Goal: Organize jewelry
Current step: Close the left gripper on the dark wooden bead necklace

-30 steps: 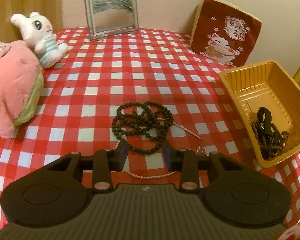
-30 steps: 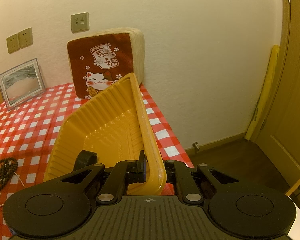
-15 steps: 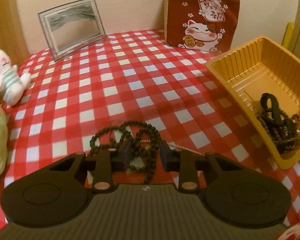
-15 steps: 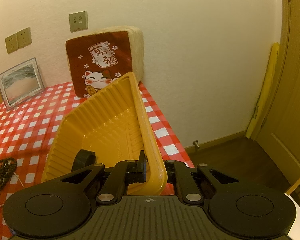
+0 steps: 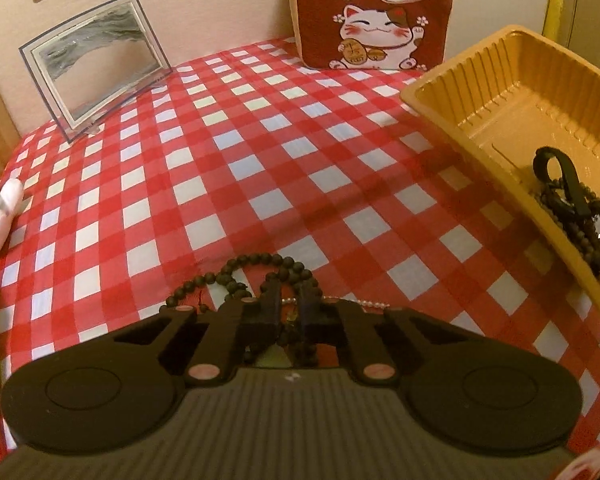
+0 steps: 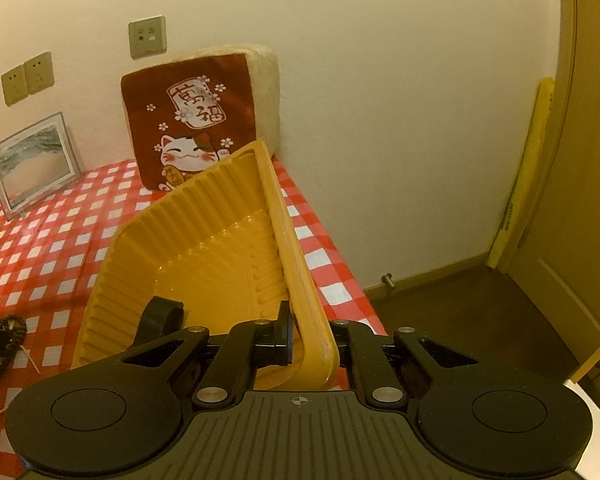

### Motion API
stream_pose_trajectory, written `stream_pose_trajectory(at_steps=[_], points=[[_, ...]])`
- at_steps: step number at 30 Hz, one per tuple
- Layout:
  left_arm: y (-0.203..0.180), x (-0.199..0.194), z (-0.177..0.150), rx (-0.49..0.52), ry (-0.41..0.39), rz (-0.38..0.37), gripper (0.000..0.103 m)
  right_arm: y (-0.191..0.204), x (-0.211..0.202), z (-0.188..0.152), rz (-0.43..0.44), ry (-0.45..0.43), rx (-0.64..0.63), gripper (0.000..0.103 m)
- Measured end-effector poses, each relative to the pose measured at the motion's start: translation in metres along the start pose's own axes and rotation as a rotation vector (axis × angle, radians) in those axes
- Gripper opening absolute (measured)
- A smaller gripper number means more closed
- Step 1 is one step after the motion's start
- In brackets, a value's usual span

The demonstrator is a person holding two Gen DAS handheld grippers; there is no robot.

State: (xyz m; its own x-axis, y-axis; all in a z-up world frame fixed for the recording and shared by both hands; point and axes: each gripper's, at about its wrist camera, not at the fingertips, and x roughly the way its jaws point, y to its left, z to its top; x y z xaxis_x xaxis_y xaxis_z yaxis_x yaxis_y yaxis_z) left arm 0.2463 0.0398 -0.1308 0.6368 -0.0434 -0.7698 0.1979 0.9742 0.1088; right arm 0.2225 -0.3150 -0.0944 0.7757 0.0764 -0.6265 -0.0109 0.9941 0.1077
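Left claw (image 5: 290, 300) jaws just closing, narrow, pinched on dark bead necklace (image 5: 256, 266) lying on checkered tabletop (image 5: 260, 168); bead loops spill ahead and left of it. Right claw (image 6: 306, 342) clamps yellow tray (image 6: 204, 256) rim, tray tilted. Beyond, cat cushion (image 5: 374, 12).

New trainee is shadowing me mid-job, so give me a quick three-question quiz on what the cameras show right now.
1. True or false: the left gripper has its jaws closed on the dark wooden bead necklace lying on the red-and-white checked tablecloth.
2. What does the right gripper hold? A) the plush cat cushion B) the rim of the ribbed orange plastic tray C) nothing
3. Fill in: the jewelry already in the tray lies at its ____ end in the left wrist view.

Key
1. True; its jaws have just been closing, with bead strands between them.
2. B
3. Near: the pile of dark beads and a black strap sits there.
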Motion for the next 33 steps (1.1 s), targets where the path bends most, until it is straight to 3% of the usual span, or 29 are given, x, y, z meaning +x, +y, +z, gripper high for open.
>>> stream_pose_trajectory(at_steps=[15, 20, 25, 33], points=[[0.001, 0.0, -0.007, -0.001, -0.003, -0.002, 0.008, 0.0, 0.004, 0.001, -0.002, 0.007, 0.002, 0.008], [-0.006, 0.003, -0.004, 0.025, -0.003, -0.009, 0.003, 0.0, 0.004, 0.0, 0.002, 0.009, -0.002, 0.008], [0.0, -0.004, -0.005, -0.036, -0.009, -0.01, 0.0, -0.001, 0.004, -0.001, 0.006, 0.005, 0.003, 0.008], [0.03, -0.045, 0.002, -0.175, -0.082, -0.008, 0.0, -0.001, 0.004, -0.001, 0.007, 0.005, 0.004, 0.008]])
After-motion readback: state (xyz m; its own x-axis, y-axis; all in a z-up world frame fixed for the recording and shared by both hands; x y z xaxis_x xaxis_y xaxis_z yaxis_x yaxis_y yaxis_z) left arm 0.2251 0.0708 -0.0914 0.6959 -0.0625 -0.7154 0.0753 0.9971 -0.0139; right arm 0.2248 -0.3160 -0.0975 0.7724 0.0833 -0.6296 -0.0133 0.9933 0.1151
